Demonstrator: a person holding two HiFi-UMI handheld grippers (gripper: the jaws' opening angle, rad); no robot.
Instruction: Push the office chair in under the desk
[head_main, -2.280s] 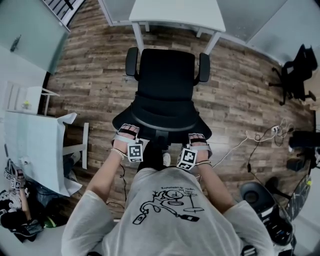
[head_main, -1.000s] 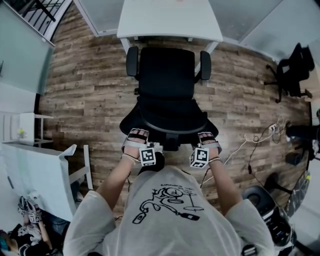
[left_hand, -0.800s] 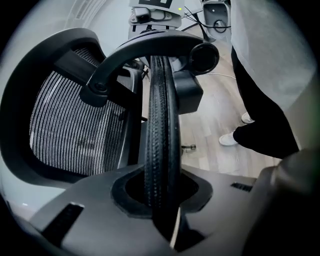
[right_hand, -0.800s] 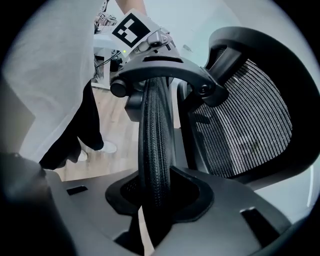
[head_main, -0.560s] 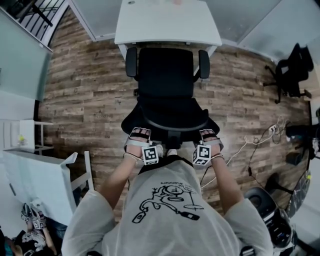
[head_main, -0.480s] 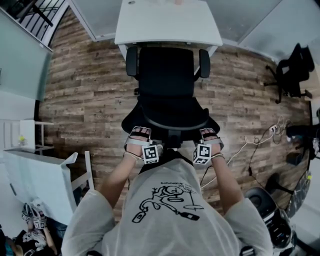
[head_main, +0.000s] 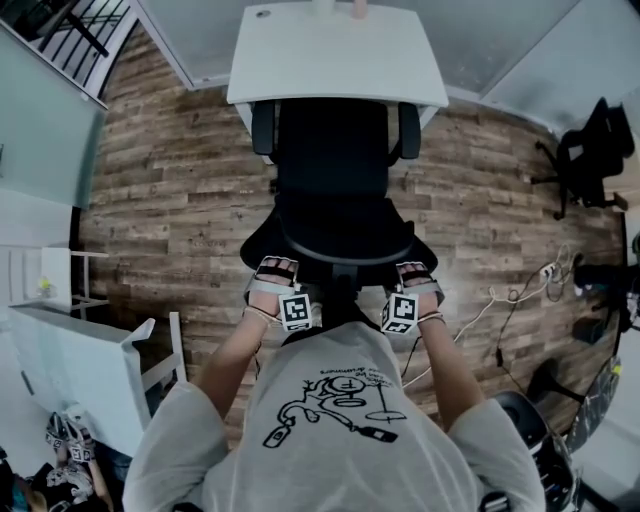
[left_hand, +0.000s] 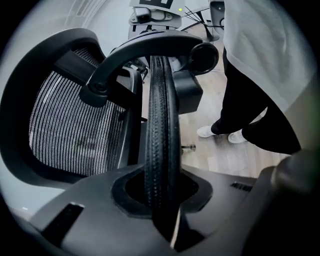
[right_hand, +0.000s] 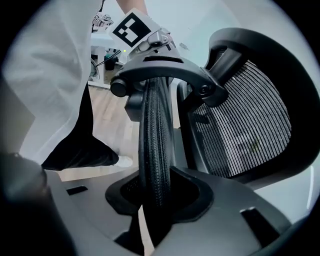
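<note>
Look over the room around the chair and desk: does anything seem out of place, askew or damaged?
Only one thing: a loose white cable sprawls over the wood floor to the right of the chair, a likely trip risk. The chair sits square to the desk; nothing looks spilled or broken.

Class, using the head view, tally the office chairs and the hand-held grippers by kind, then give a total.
Office chairs: 2, the office chair at the desk and a spare chair at the right edge.
Hand-held grippers: 2, left hand-held gripper and right hand-held gripper.
Total: 4
</note>
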